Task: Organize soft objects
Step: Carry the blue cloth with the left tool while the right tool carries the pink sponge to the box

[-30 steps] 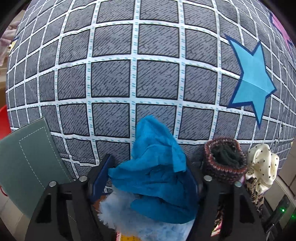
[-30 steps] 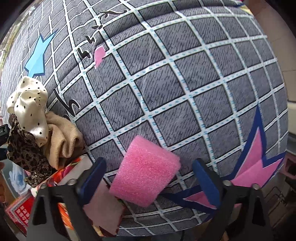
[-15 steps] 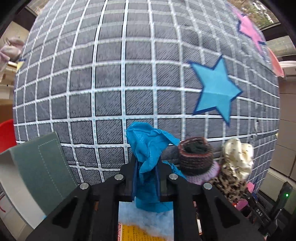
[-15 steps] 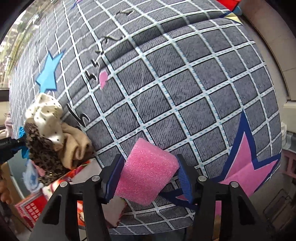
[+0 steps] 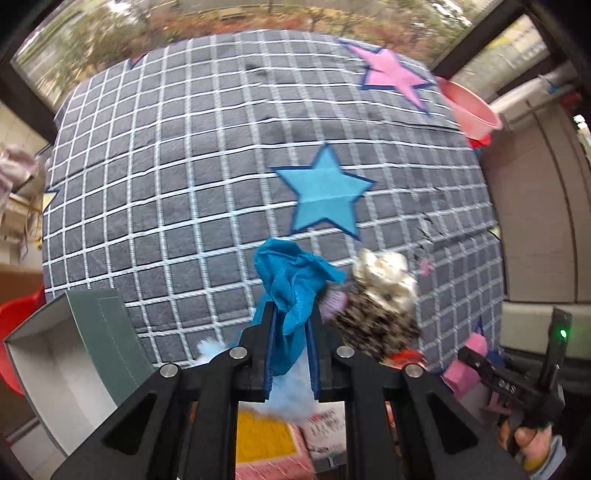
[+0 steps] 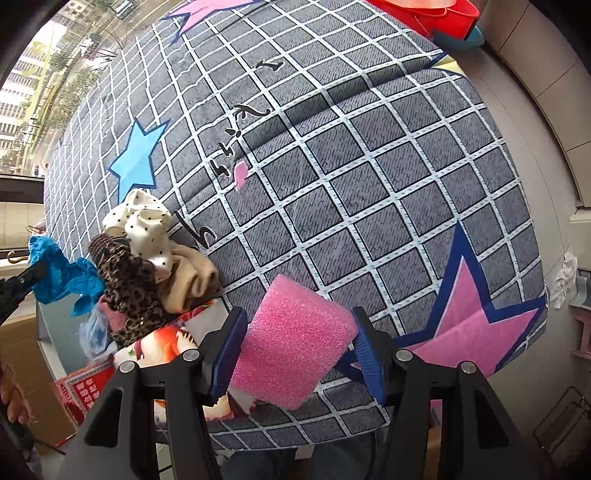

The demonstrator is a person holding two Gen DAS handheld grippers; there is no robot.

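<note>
A crumpled blue cloth (image 5: pixel 291 284) hangs above the grey checked mat (image 5: pixel 207 177), pinched by my left gripper (image 5: pixel 291 328), which is shut on it. The same blue cloth (image 6: pixel 55 273) shows at the left edge of the right wrist view. My right gripper (image 6: pixel 295 347) is shut on a pink foam block (image 6: pixel 291 343) and holds it clear of the mat (image 6: pixel 369 177). A pile of soft things stays on the mat's edge: a cream dotted scrunchie (image 6: pixel 144 221), a leopard-print cloth (image 6: pixel 129 284) and a tan cloth (image 6: pixel 188 277).
An open grey box (image 5: pixel 74 362) stands at the lower left. Below the left gripper lie a pale blue fluffy thing (image 5: pixel 291 395) and printed packets (image 5: pixel 266 439). A pink bowl (image 5: pixel 469 107) sits at the mat's far right corner. A red bowl (image 6: pixel 424 11) shows at the top.
Both grippers went from open to shut, the left on the blue cloth, the right on the pink foam block. Both then rose with their loads, so the mat looks farther away.
</note>
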